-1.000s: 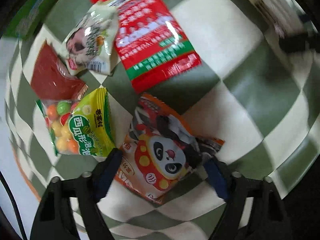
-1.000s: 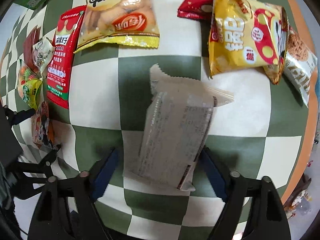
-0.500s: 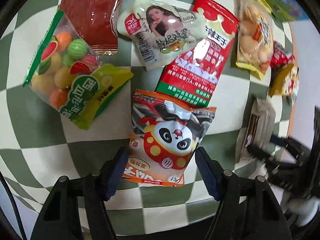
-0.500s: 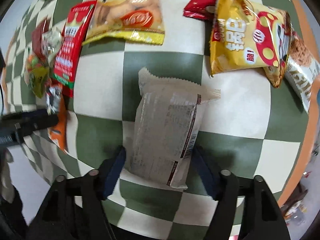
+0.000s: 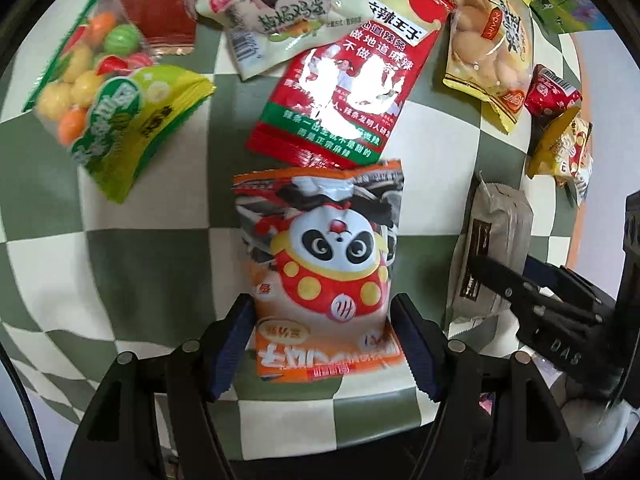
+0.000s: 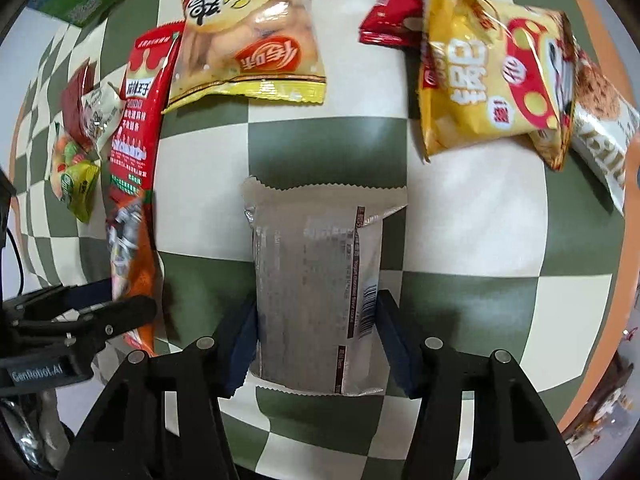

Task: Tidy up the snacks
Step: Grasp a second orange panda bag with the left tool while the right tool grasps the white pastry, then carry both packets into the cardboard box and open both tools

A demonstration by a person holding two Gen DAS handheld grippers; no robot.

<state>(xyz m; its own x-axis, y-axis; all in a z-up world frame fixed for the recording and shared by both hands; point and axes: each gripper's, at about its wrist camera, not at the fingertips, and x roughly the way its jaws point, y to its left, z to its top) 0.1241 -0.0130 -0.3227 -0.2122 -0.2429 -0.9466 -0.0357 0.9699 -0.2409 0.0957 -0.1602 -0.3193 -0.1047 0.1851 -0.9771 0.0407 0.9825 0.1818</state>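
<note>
On a green-and-cream checked surface (image 5: 152,272), two hand-held claws point almost straight down, each over its own snack packet. At far left, toward 10 o'clock in the left wrist view, lies a bag of fruit-shaped candy (image 5: 104,112); at 12 o'clock, a red spicy-strip packet (image 5: 344,92) touches the top edge of the orange panda packet (image 5: 324,276). That packet runs lengthwise from 12 to 6 o'clock, straight along the left claw (image 5: 322,344), whose blue pads bear on its two long sides: clenched on it, by the look. At 3 o'clock, the silver-grey packet (image 6: 316,296) lies parallel, its long axis likewise in line with the right claw (image 6: 316,340), whose jaws have just been closing and now press its flanks. Each claw is nearest its own packet, so neither needs to cross. Further right sit yellow chip bags (image 6: 496,92) at 1 o'clock. An orange rim (image 6: 624,280) borders the surface; beyond it the room is blurred.
</note>
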